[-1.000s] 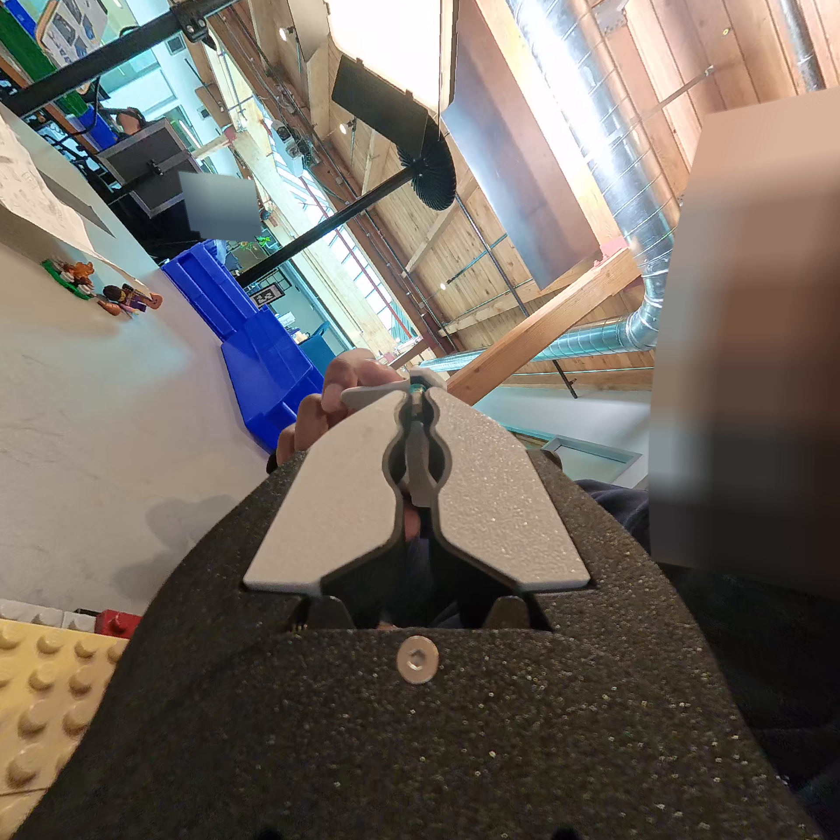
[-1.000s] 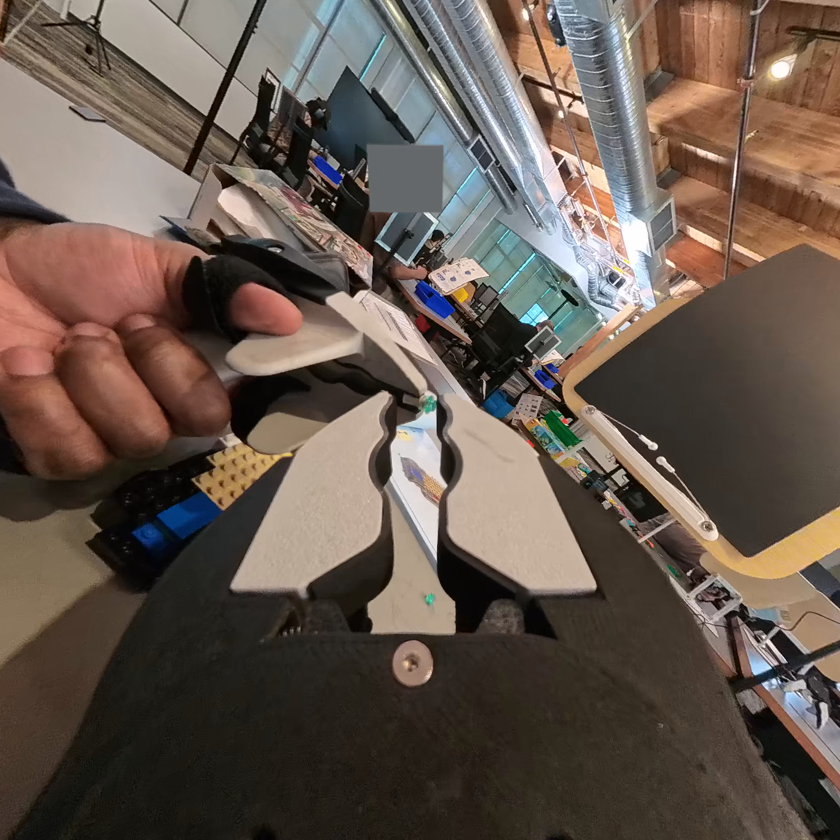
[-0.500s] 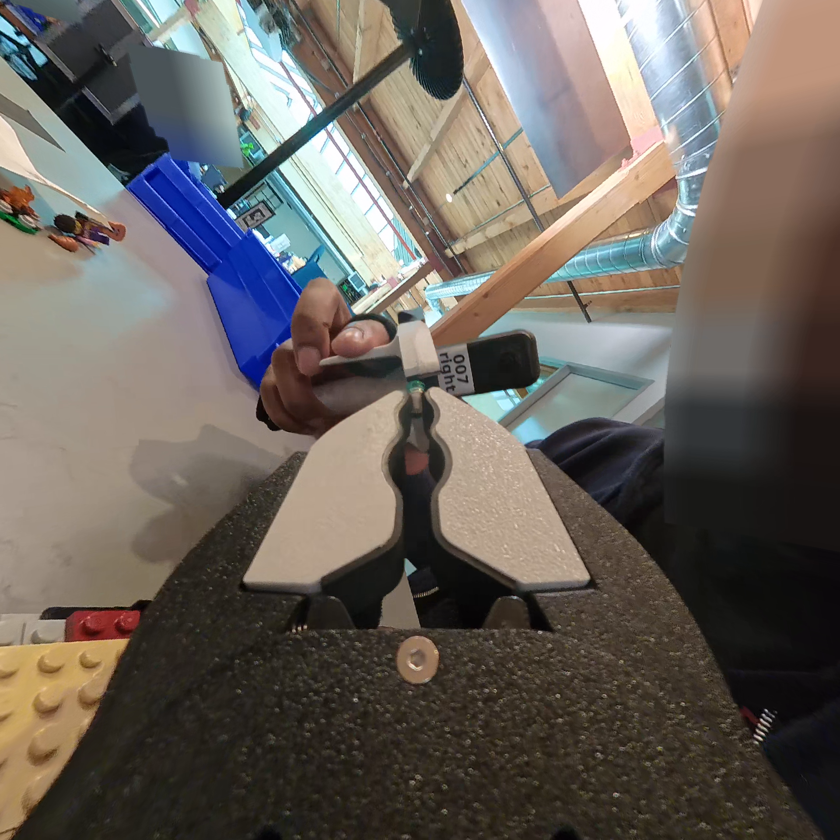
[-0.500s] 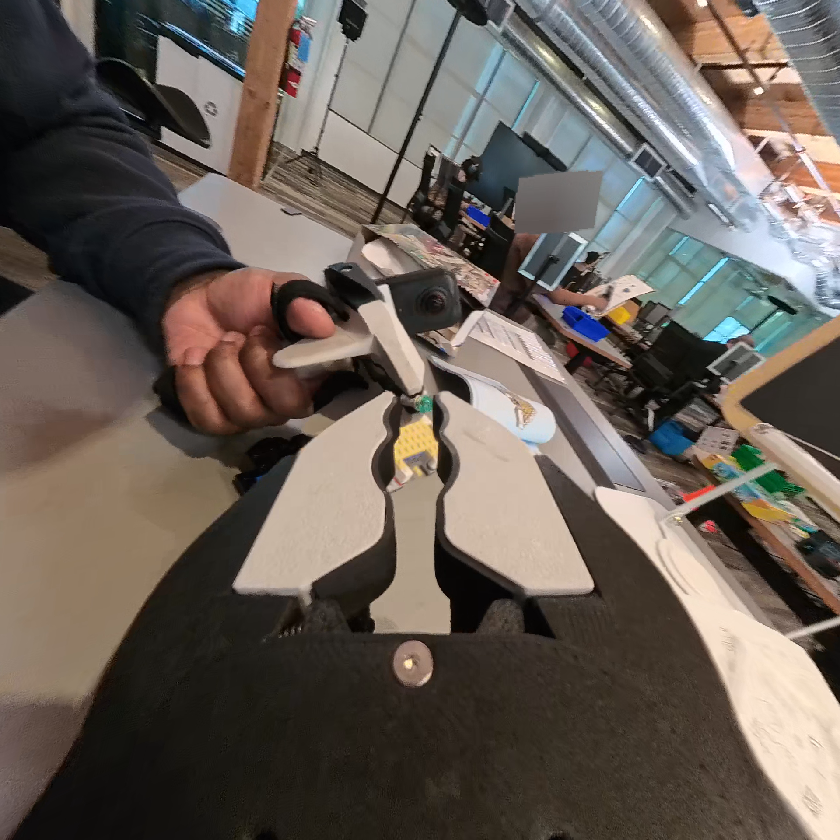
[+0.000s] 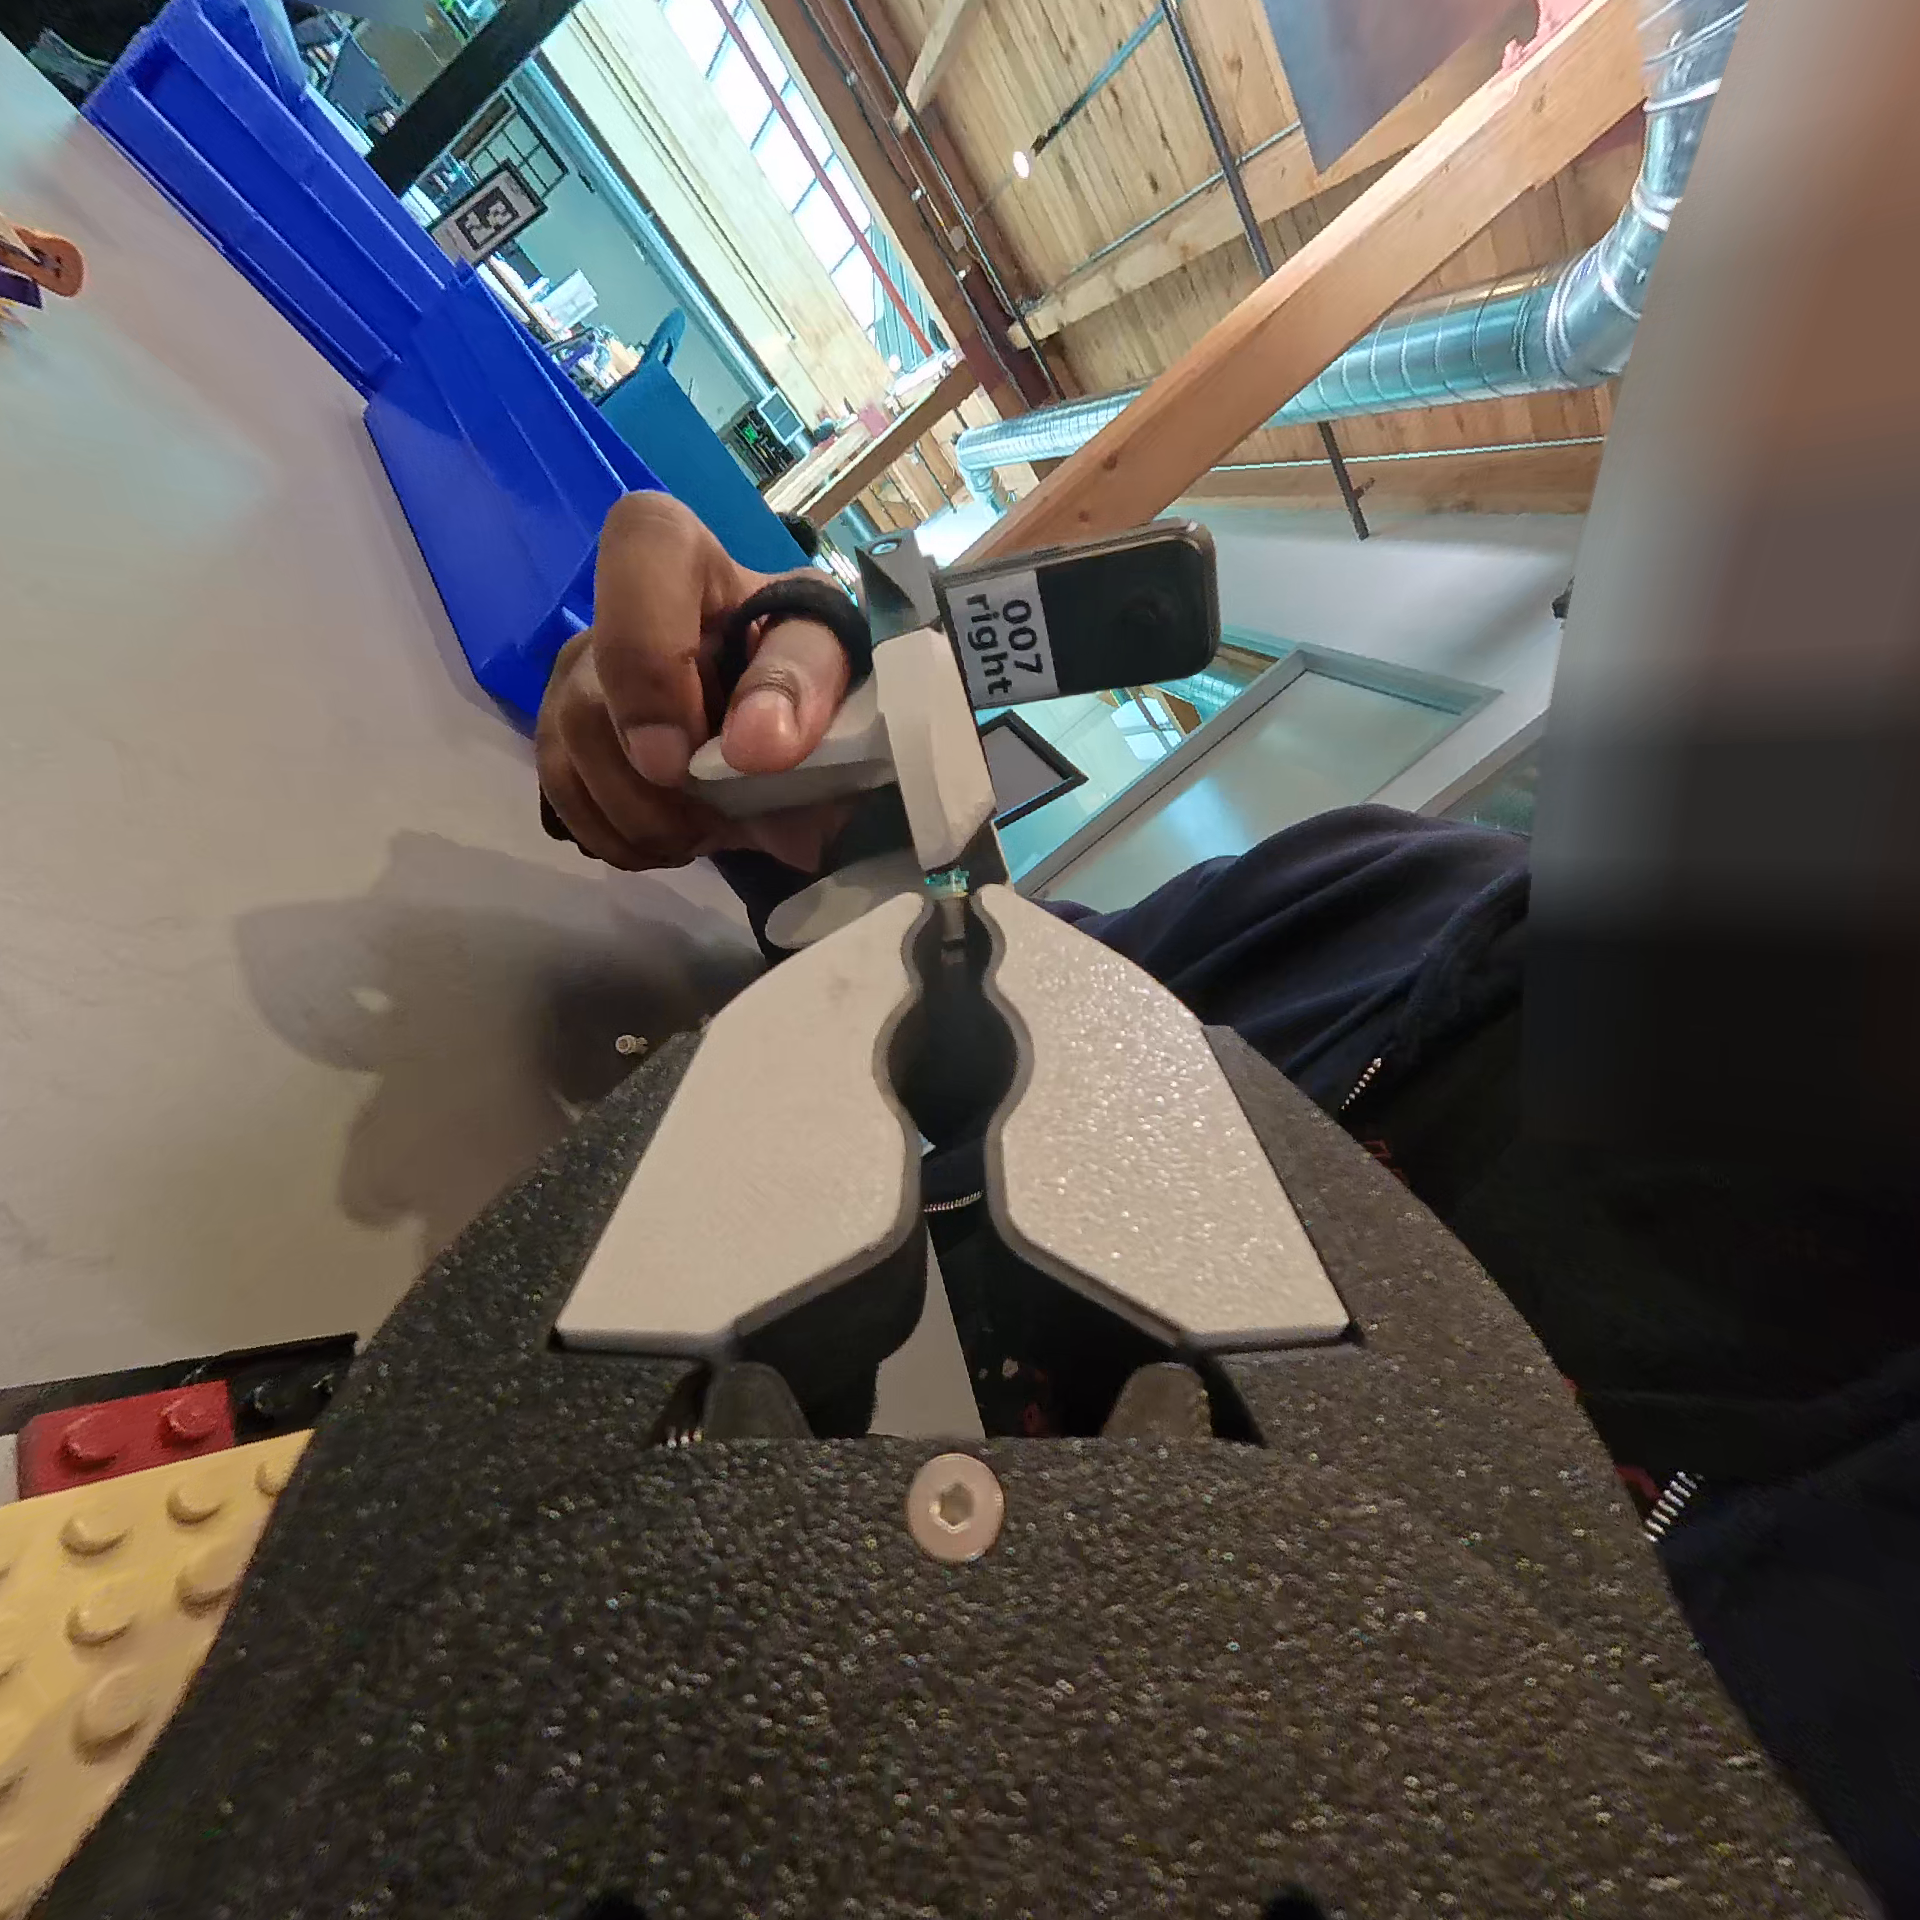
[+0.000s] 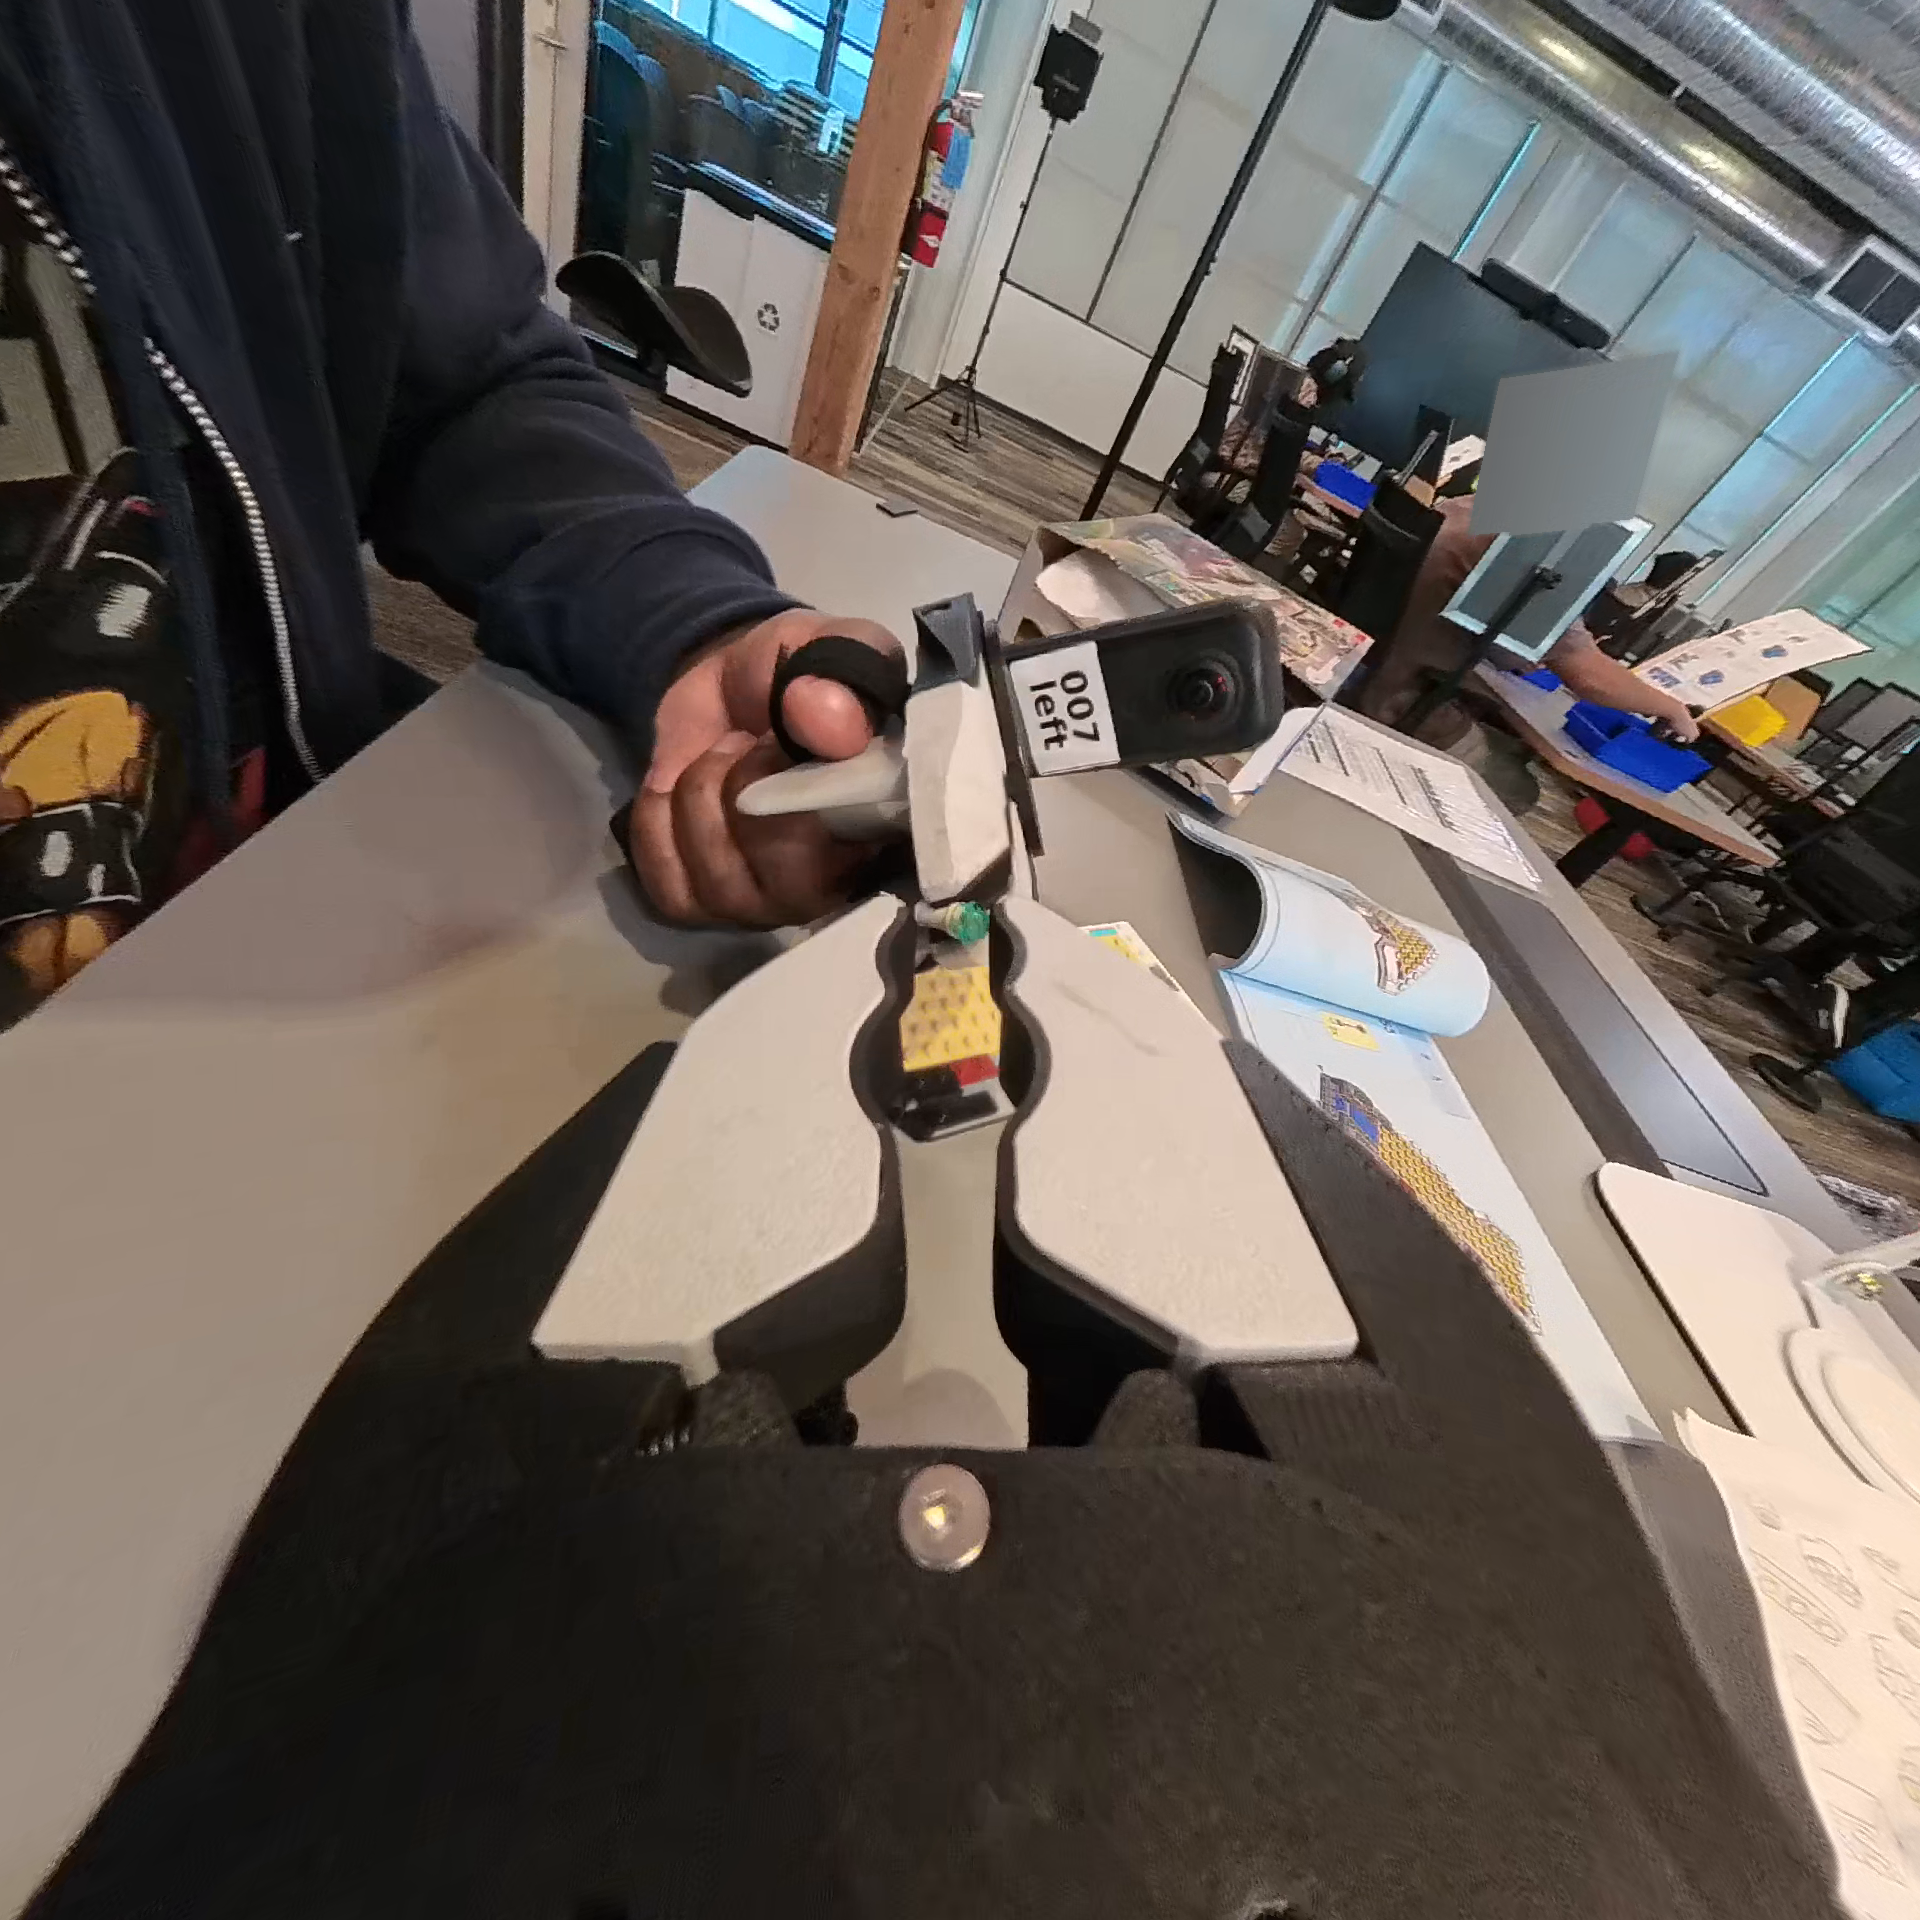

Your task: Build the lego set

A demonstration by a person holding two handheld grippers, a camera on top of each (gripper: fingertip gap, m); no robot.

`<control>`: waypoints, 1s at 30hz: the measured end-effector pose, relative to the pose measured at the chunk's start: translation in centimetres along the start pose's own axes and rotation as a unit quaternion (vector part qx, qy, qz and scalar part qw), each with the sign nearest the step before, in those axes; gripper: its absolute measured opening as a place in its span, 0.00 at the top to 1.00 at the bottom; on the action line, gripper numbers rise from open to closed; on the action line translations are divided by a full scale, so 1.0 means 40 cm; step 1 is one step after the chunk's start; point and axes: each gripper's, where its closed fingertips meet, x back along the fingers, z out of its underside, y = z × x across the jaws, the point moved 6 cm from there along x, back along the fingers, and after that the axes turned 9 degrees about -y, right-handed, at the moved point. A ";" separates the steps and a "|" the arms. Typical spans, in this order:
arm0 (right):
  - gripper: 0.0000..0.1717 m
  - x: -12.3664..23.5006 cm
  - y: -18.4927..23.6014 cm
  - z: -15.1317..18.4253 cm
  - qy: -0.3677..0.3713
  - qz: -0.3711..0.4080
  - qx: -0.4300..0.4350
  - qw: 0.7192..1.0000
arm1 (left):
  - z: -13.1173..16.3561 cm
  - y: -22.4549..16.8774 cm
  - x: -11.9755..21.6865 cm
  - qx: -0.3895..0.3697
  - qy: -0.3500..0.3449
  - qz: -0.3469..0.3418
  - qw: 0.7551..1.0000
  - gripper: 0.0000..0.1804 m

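Tiny green-tipped toy piece (image 6: pixel 958 921) pinched at both claws' tips

White stem, clear green cap, lying sideways between the right gripper (image 6: pixel 948 914) fingertips, left gripper (image 5: pixel 949 891) clamping its stem.

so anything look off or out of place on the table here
One oddity: a tiny pale stud-like piece lies alone on the bare table, apart from the brick build. Both grippers meet tip to tip on a small green-tipped piece.

Black foam gripper (image 5: pixel 951 902) bodies, 2 grey fingers (image 5: pixel 1143 1143) each, navy zip sleeve (image 6: pixel 499 416).

Open-plan workshop office, exposed metal ducts (image 5: pixel 1455 353), wooden ceiling beams (image 5: pixel 1299 301), desks (image 6: pixel 1621 769), glass partitions (image 6: pixel 1558 208), tripods (image 6: pixel 966 384)
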 end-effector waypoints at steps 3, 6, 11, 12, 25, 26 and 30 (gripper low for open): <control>0.92 -0.004 -0.005 -0.002 -0.001 0.023 0.014 1.000 | -0.007 -0.003 0.001 0.004 -0.018 0.005 1.000 0.98; 0.87 -0.010 -0.015 -0.001 0.005 0.059 0.032 0.998 | -0.019 -0.001 0.007 0.012 -0.055 0.005 0.998 0.98; 0.86 -0.024 -0.030 0.000 0.012 0.117 0.052 0.992 | -0.035 0.008 0.019 0.017 -0.109 -0.008 0.994 0.98; 0.86 -0.027 -0.030 0.001 0.015 0.122 0.056 0.991 | -0.035 0.010 0.020 0.020 -0.112 -0.009 0.993 0.98; 0.92 -0.039 -0.033 0.014 0.039 0.143 0.061 0.987 | -0.034 0.022 0.023 0.038 -0.137 -0.016 0.990 0.98; 0.92 -0.039 -0.033 0.015 0.039 0.143 0.061 0.987 | -0.034 0.023 0.023 0.037 -0.138 -0.016 0.990 0.98; 0.92 -0.040 -0.032 0.019 0.047 0.144 0.067 0.986 | -0.033 0.027 0.025 0.037 -0.139 -0.022 0.989 0.98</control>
